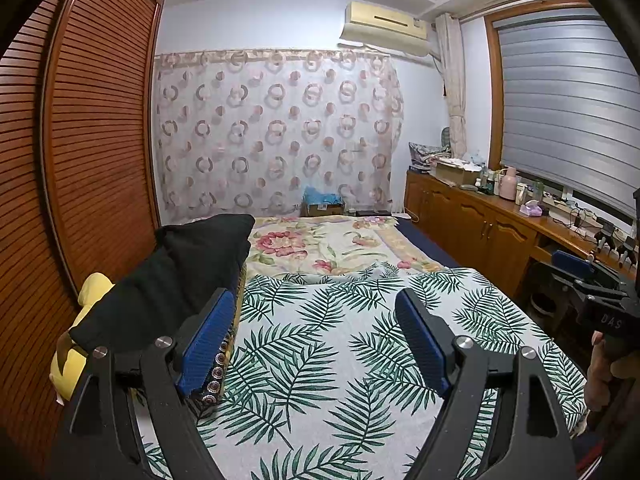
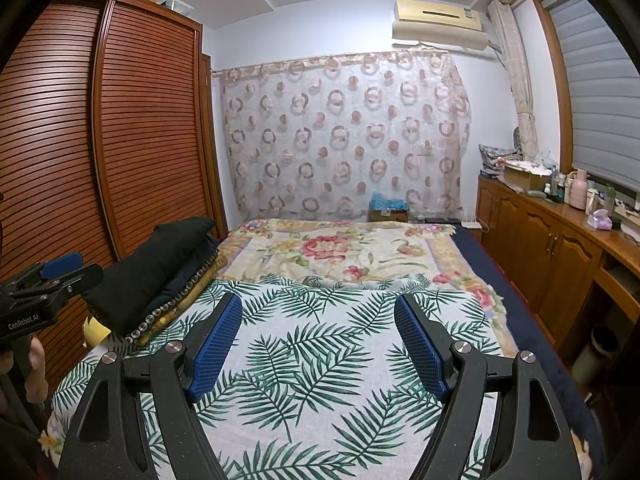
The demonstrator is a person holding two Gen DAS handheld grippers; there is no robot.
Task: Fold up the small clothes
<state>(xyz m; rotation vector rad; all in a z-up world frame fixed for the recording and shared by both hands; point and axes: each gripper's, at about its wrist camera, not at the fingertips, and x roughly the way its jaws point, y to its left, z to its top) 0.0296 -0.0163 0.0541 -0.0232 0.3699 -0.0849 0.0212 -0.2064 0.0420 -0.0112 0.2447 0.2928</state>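
A palm-leaf printed cloth (image 1: 320, 364) (image 2: 320, 364) lies spread flat over the near part of the bed. At the bed's left edge sits a stack of folded clothes (image 1: 172, 280) (image 2: 160, 264), with a black garment on top and a patterned one beneath. My left gripper (image 1: 313, 294) hovers open above the leaf cloth, its left finger close beside the stack and nothing between its blue pads. My right gripper (image 2: 318, 298) is also open over the cloth and holds nothing. Each gripper shows at the edge of the other's view: the right gripper (image 1: 568, 266), the left gripper (image 2: 68, 266).
A floral blanket (image 1: 328, 248) (image 2: 340, 252) covers the far half of the bed. A louvred wooden wardrobe (image 1: 92, 140) stands close on the left. A wooden cabinet (image 2: 552, 236) loaded with small items runs along the right. A yellow cushion (image 1: 90, 292) lies under the stack.
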